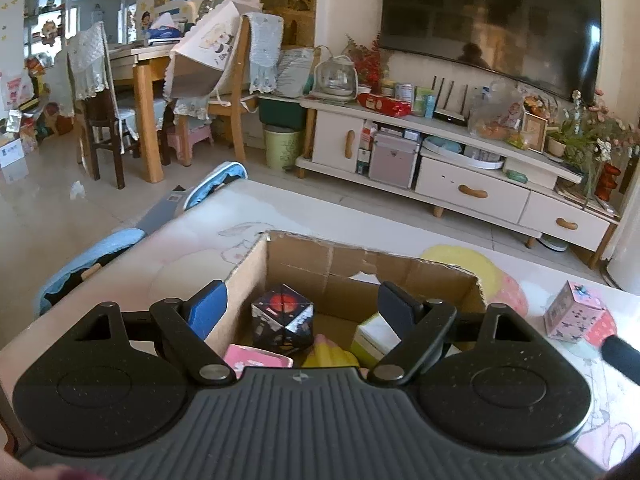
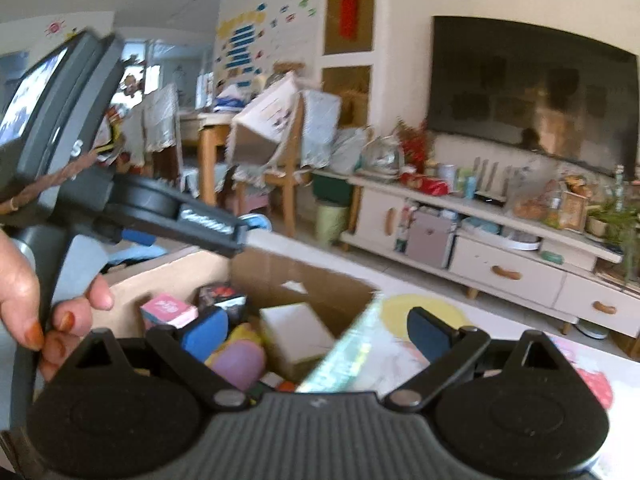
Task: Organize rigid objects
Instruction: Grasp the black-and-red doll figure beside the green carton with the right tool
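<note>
A living room with a TV stand [image 1: 460, 168] and dining chairs lies behind a pastel-printed table [image 1: 192, 248]. The cardboard box [image 1: 360, 276] of toys stands there, a pink cube [image 1: 576, 316] just beside it. Left gripper [image 1: 304, 308] and right gripper [image 2: 316, 332] both gape wide over the box, empty.

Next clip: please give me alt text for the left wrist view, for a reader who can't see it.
The open left gripper hovers over a cardboard box holding a dark patterned cube, a pink box, a yellow toy and a white box. A small pink box stands on the table right of the cardboard box; a TV stand lies beyond.
</note>
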Demonstrator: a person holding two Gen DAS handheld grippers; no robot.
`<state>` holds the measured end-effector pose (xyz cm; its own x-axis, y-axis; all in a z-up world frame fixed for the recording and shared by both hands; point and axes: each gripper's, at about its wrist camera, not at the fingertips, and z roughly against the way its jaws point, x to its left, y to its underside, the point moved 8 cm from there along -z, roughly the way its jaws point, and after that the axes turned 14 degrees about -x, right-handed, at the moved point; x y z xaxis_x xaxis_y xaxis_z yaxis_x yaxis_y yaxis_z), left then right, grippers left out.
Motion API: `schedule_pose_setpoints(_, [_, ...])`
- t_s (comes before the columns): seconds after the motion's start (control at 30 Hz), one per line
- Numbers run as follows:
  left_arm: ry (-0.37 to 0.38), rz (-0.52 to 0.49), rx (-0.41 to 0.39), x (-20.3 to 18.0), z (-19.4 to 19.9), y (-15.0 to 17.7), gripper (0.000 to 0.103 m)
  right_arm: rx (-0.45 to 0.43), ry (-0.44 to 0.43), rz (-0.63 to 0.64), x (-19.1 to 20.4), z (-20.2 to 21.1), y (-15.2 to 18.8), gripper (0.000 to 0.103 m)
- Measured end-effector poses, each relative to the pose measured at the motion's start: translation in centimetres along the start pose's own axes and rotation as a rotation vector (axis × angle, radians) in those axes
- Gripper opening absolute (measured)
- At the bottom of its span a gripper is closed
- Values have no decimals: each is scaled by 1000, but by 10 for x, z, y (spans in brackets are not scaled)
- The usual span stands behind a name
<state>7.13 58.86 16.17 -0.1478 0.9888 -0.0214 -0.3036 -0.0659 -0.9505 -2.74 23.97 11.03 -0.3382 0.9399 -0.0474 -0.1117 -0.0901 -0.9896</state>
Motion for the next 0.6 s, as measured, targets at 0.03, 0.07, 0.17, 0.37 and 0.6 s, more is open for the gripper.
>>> schedule_pose_setpoints(0.03, [2, -4, 0, -1, 0, 0, 103, -4, 18, -6, -7, 4, 1, 97])
schedule_pose_setpoints(0.07, [5, -7, 1, -3, 0, 1, 103, -5, 36, -16, -14, 8, 4, 97])
schedule_pose_setpoints(0.17, [18, -7, 4, -4, 2, 2, 103, 10, 77, -34, -32, 16, 14, 97])
schedule_pose_setpoints(0.37, [42, -34, 4, -9, 5, 5, 103, 89, 126, -49, -57, 14, 53, 96])
schedule_pose_setpoints(0.6, [72, -67, 11, -11, 4, 8, 103, 151, 73, 25, -52, -5, 88, 95])
